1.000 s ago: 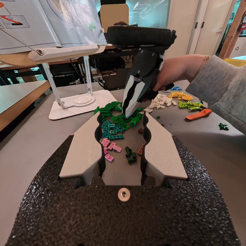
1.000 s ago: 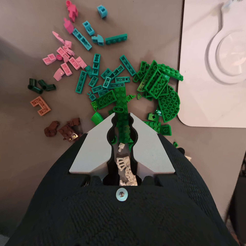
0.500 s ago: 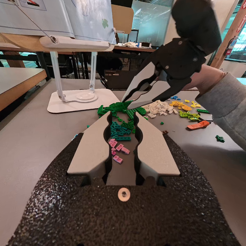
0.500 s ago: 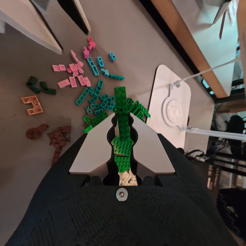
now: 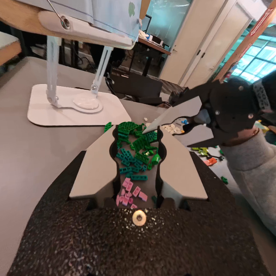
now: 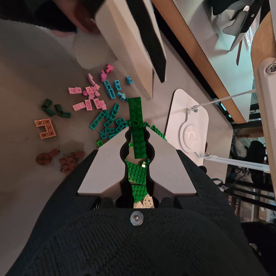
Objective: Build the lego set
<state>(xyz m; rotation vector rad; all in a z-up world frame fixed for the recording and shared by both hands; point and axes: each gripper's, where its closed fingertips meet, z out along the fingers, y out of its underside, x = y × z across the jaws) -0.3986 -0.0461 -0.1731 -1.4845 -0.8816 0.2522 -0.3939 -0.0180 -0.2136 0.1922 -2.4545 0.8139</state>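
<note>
Long green studded plate point(image 6: 137, 128) clamped lengthwise in right tongs point(image 6: 137, 127), above brick piles

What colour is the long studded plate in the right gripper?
Green; the long plate shows best in the right wrist view, clamped in the right gripper.

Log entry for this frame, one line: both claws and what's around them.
right claw: shut on long green plate, lifted | left claw: open, nothing held, above green bricks | teal, pink bricks on table
</note>
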